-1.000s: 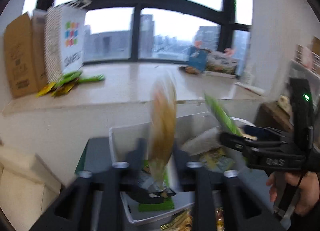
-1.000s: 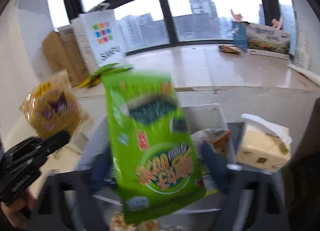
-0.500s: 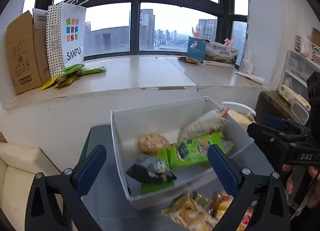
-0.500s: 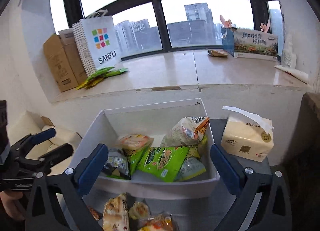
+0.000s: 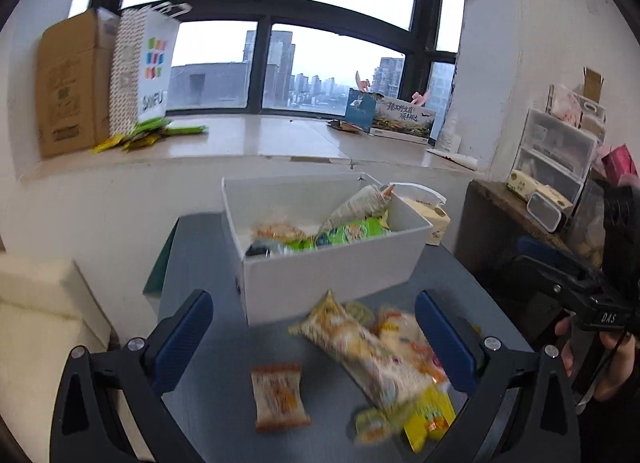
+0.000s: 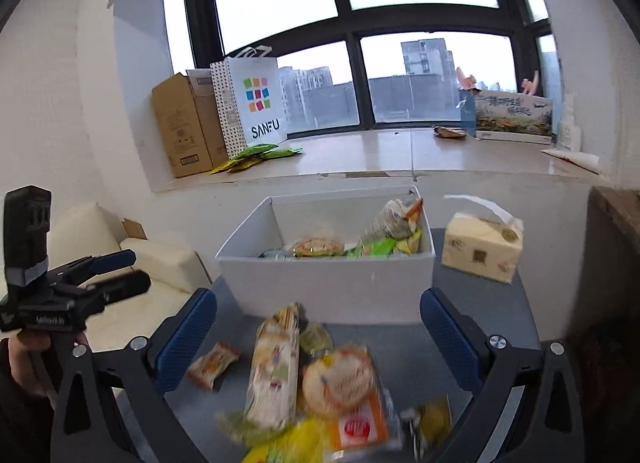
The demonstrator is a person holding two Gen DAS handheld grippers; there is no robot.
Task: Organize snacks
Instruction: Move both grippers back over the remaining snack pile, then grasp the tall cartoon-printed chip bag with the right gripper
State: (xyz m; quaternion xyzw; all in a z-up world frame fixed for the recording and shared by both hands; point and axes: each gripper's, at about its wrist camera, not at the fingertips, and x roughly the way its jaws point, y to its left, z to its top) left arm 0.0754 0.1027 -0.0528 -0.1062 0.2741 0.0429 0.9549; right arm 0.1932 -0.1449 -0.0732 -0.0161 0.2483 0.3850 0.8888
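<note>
A white bin [image 5: 332, 279] [image 6: 328, 287] stands on a grey table and holds several snack packs, among them a green one [image 5: 348, 233] and a round biscuit pack [image 6: 318, 247]. A pile of loose snacks lies in front of it: a long pale pack [image 5: 360, 347] [image 6: 274, 367], a small orange pack [image 5: 278, 395] [image 6: 212, 363] and a round cracker pack [image 6: 340, 381]. My left gripper [image 5: 312, 343] is open and empty above the pile. My right gripper [image 6: 316, 339] is open and empty too. Each shows at the edge of the other view [image 5: 556, 263] [image 6: 116, 271].
A tissue box [image 6: 482, 247] stands right of the bin. A windowsill behind holds a cardboard box [image 6: 182, 125], a white SANFU bag [image 6: 256, 103] and green packets [image 6: 260, 153]. A cream sofa [image 6: 132, 263] is at left, a shelf with drawers [image 5: 556, 155] at right.
A second ago each gripper held a snack over the bin; both packs were dropped in. Both grippers have since pulled back and lowered over the pile in front of the bin.
</note>
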